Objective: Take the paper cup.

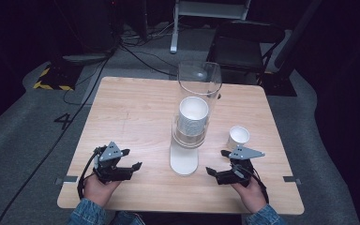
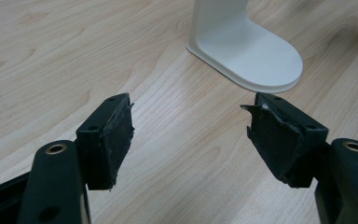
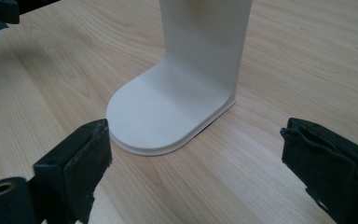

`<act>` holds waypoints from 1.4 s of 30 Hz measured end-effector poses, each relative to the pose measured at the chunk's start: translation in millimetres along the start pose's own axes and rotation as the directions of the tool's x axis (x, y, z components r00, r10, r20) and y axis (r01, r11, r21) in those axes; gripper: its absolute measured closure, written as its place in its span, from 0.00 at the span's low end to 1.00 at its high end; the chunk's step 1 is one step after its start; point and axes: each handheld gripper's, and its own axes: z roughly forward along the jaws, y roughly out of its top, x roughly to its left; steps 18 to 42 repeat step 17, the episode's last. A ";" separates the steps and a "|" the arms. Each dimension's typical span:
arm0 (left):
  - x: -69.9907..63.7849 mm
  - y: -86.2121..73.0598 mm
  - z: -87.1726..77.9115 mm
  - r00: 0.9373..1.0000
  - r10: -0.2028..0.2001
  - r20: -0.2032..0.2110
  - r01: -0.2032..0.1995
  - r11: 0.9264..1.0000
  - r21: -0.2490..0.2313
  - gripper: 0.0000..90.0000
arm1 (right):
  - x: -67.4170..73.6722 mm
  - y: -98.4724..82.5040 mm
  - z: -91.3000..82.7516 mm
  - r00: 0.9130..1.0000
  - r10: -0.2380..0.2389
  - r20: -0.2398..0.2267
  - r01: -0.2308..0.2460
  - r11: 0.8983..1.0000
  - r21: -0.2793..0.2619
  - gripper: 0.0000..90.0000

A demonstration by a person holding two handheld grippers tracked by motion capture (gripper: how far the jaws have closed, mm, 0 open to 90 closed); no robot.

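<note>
A: Starting at the left, what was there?

B: The left gripper [image 1: 130,159] sat low over the near-left part of the tabletop [image 1: 136,108], held in the person's hand. Its jaws stood wide apart with nothing between them, only bare wood grain under them in the left gripper view [image 2: 189,135].

A: And in the middle?

B: The cup dispenser [image 1: 190,136], standing upright. Its white base [image 1: 184,161] lay flat on the tabletop with the rounded end toward the near edge, and a clear tube [image 1: 199,84] rose from it holding a stack of paper cups [image 1: 193,117]. Its long axis ran straight up.

A: Then the right?

B: The right gripper [image 1: 217,162] was at the near right, jaws parted and empty. In the right gripper view [image 3: 193,154] they framed the rounded end of the base, well short of touching it. A single paper cup [image 1: 238,137] stood upright on the tabletop just beyond that gripper, to the right of the dispenser.

A: So which hand was better placed for the loose cup?

B: The right one, I'd say. The cup lay just on its far side, while the dispenser stood between the cup and the left gripper. The right gripper pointed left toward the base, though, so I judged it would have to swing toward the far right to face the cup.
</note>
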 end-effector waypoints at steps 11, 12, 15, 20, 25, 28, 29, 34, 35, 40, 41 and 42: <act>1.7 -2.0 3.2 1.000 0.005 -0.002 -0.005 1.000 0.011 0.33 | -4.0 -7.5 12.7 0.999 0.030 0.030 -0.030 0.999 0.013 0.17; 1.7 -2.0 3.2 1.000 0.005 -0.002 -0.005 1.000 0.011 0.33 | -4.6 -7.7 12.6 0.999 0.028 0.032 -0.029 1.000 0.013 0.17; 1.0 -2.6 5.0 1.000 0.019 -0.005 -0.019 1.000 0.012 0.31 | -5.5 -8.4 13.1 0.999 0.025 0.038 -0.026 1.000 0.016 0.17; 0.7 -2.7 5.9 1.000 0.024 -0.008 -0.024 1.000 0.007 0.31 | -5.5 -8.8 13.3 0.999 0.026 0.041 -0.027 0.999 0.021 0.17; 0.7 -2.7 5.9 1.000 0.024 -0.008 -0.024 1.000 0.007 0.31 | -5.5 -8.8 13.3 0.999 0.026 0.041 -0.027 0.999 0.021 0.17; 0.7 -2.7 5.9 1.000 0.024 -0.008 -0.024 1.000 0.007 0.31 | -5.5 -8.8 13.3 0.999 0.026 0.041 -0.027 0.999 0.021 0.17; 0.7 -2.7 5.9 1.000 0.024 -0.008 -0.024 1.000 0.007 0.31 | -5.5 -8.8 13.3 0.999 0.026 0.041 -0.027 0.999 0.021 0.17; 0.7 -2.7 5.9 1.000 0.024 -0.008 -0.024 1.000 0.007 0.31 | -5.5 -8.8 13.3 0.999 0.026 0.041 -0.027 0.999 0.021 0.17; 0.7 -2.7 5.9 1.000 0.024 -0.008 -0.024 1.000 0.007 0.31 | -5.5 -8.8 13.3 0.999 0.026 0.041 -0.027 0.999 0.021 0.17; 0.7 -2.7 5.9 1.000 0.024 -0.008 -0.024 1.000 0.007 0.31 | -5.5 -8.8 13.3 0.999 0.026 0.041 -0.027 0.999 0.021 0.17; 0.7 -2.7 5.9 1.000 0.024 -0.008 -0.024 1.000 0.007 0.31 | -5.5 -8.8 13.3 0.999 0.026 0.041 -0.027 0.999 0.021 0.17; 0.7 -2.7 5.9 1.000 0.024 -0.008 -0.024 1.000 0.007 0.31 | -5.5 -8.8 13.3 0.999 0.026 0.041 -0.027 0.999 0.021 0.17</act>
